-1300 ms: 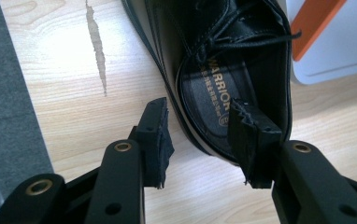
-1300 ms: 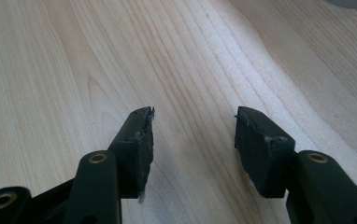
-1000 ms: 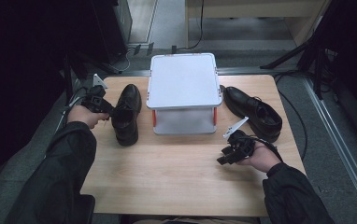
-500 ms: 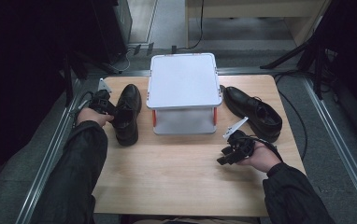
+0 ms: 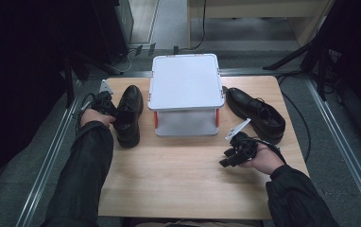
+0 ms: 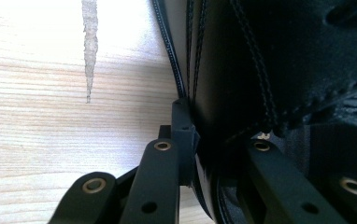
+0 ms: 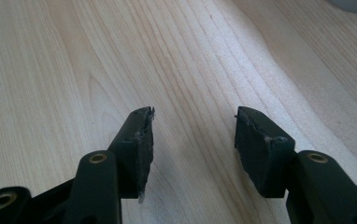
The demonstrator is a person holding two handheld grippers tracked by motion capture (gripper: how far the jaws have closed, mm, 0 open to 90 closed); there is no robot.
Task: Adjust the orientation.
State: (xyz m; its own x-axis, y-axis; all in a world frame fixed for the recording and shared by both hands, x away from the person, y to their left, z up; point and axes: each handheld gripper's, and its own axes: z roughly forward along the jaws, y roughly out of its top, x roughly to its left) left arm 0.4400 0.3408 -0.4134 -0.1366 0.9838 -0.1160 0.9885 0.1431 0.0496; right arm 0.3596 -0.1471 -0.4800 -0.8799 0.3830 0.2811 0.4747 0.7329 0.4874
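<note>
Left gripper [image 5: 110,109] is clamped on the black leather shoe's [image 5: 128,115] collar, table [image 5: 169,179] edge close behind it. Right gripper [image 5: 230,158] hangs wide apart, bare wood ahead, 2nd shoe [image 5: 256,113] behind.

Your left arm [image 5: 81,165] reaches far forward along the left side, sleeve nearly straight, with your left hand [image 5: 93,116] wrapped round the left gripper [image 5: 114,111] and turned inward to your right. In the left gripper view its jaws stand closed on a wall of black leather, one jaw outside and one inside. Your right arm [image 5: 294,198] is bent and drawn back. Your right hand [image 5: 263,158] holds the right gripper [image 5: 227,158] low, pointing left, jaws spread apart with nothing between them.
</note>
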